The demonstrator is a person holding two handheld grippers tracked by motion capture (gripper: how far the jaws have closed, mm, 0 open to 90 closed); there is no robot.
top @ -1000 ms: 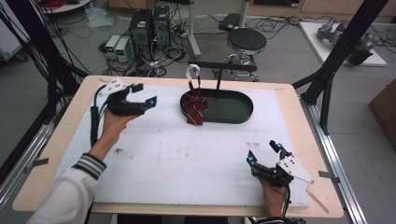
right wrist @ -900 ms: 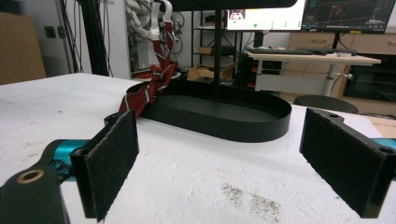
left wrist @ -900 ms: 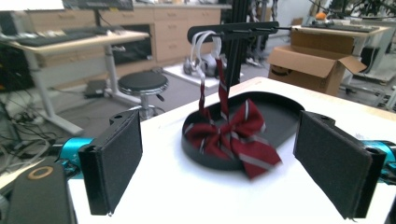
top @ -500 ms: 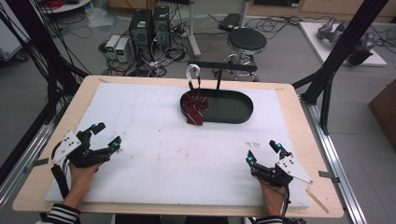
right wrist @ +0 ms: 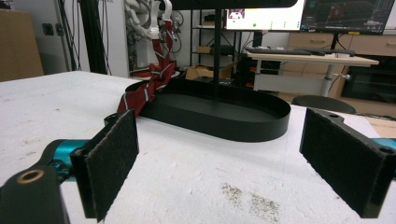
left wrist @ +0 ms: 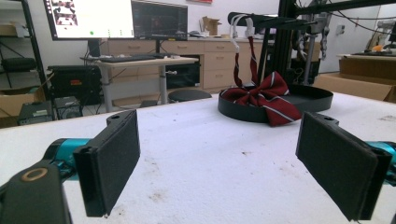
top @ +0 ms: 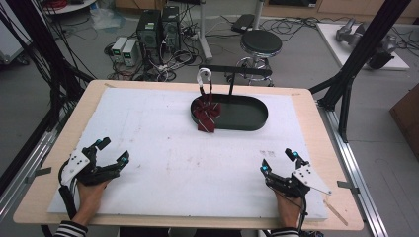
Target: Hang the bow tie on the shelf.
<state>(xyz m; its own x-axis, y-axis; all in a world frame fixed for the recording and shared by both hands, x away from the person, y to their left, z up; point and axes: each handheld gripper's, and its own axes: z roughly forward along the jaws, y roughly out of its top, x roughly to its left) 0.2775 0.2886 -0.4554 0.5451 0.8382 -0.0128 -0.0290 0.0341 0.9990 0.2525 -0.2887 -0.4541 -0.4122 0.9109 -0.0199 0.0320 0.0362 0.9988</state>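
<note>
Both grippers rest at the near edge of the table, empty, jaws wide apart: left gripper near-left, right gripper near-right. The tie hangs from a clip on the stand (far centre), its bunched end draped over the left end of the tray. It lies far-right of the left gripper and far-left of the right; neither looks clearly nearer.

A round stool stands on the floor beyond the table's far edge. Computer towers sit farther left among cables; monitors stand on a desk.
</note>
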